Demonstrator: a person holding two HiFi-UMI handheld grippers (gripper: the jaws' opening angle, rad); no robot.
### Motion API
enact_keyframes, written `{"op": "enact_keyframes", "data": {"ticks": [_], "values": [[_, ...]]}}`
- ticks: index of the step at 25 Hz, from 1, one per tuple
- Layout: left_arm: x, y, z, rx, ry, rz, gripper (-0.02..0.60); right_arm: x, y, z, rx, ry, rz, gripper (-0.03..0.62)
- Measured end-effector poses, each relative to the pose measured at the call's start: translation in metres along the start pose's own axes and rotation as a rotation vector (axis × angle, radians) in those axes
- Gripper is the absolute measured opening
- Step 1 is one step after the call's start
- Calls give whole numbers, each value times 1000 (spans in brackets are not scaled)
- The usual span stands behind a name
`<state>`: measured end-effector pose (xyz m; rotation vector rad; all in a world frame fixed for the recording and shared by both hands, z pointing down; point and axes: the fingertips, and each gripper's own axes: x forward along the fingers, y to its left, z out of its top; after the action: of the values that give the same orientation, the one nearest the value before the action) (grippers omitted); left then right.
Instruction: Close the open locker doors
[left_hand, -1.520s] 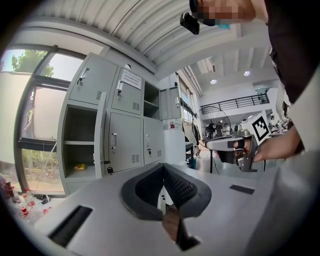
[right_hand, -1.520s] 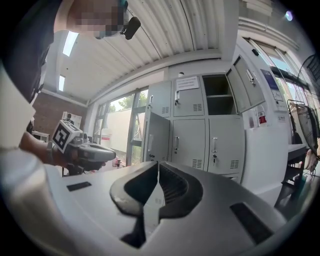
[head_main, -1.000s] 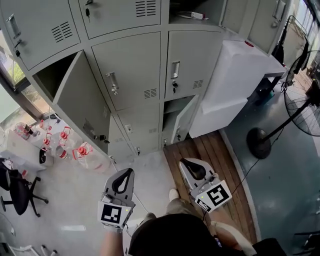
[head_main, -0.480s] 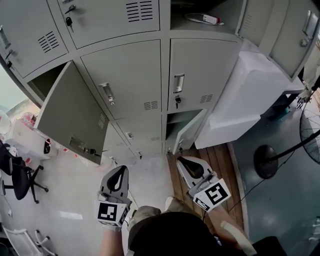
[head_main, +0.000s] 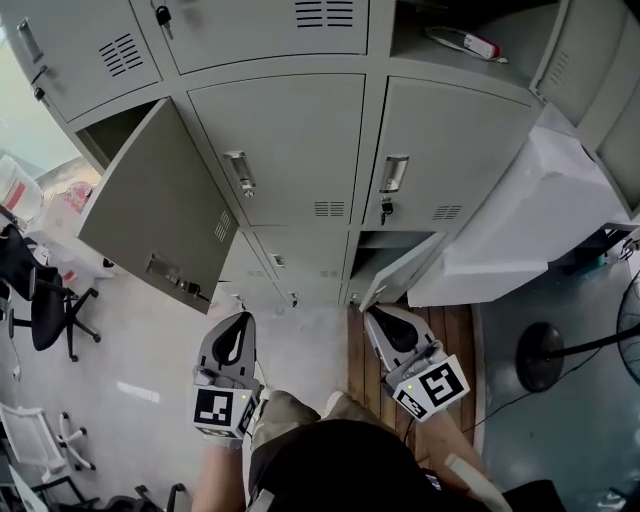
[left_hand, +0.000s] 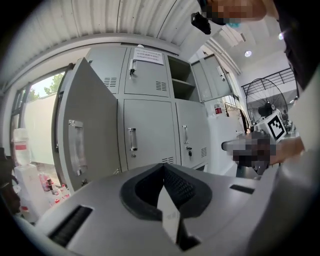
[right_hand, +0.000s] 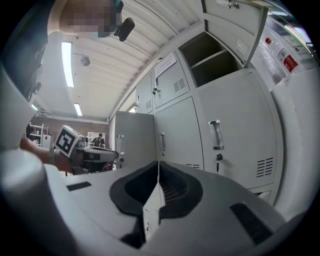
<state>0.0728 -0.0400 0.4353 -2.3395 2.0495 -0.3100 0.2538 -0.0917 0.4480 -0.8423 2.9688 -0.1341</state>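
A bank of grey lockers (head_main: 300, 150) fills the top of the head view. One middle-row door (head_main: 160, 210) at the left stands wide open, its handle side swung toward me. A small bottom door (head_main: 400, 272) is ajar. The top right compartment (head_main: 460, 45) is open with a small item inside. My left gripper (head_main: 238, 328) and right gripper (head_main: 384, 322) are held low in front of the lockers, both shut and empty, touching nothing. In the left gripper view the open door (left_hand: 87, 140) stands left of the shut gripper (left_hand: 162, 170). The right gripper (right_hand: 158, 167) points at closed doors below the open compartment (right_hand: 210, 55).
A large white box (head_main: 540, 210) stands against the lockers at the right, with a floor fan's base (head_main: 540, 358) beside it. A wooden pallet (head_main: 460, 335) lies under the right gripper. A black office chair (head_main: 40, 300) and plastic containers (head_main: 20, 190) are at the left.
The lockers have slid right and grown larger in the head view as the person shifted. Both grippers stay low and shut, the left one a little nearer the open door.
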Motion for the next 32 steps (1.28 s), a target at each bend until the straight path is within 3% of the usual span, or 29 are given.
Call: {"op": "enact_keyframes", "data": {"ticks": [8,13,20,32], "values": [[-3,39,-3,4,-44,82,8,26,4,-4,-10,19,36,21],[-6,63,-5,-39,-11,104,8,46,10,-4,-6,22,34,21],[-10,101,-8,-17,-59,99,8,76,27,-2,-13,28,23,21],[-11,145,-16,-55,-61,47,8,123,62,-1,-32,53,2,21]]}}
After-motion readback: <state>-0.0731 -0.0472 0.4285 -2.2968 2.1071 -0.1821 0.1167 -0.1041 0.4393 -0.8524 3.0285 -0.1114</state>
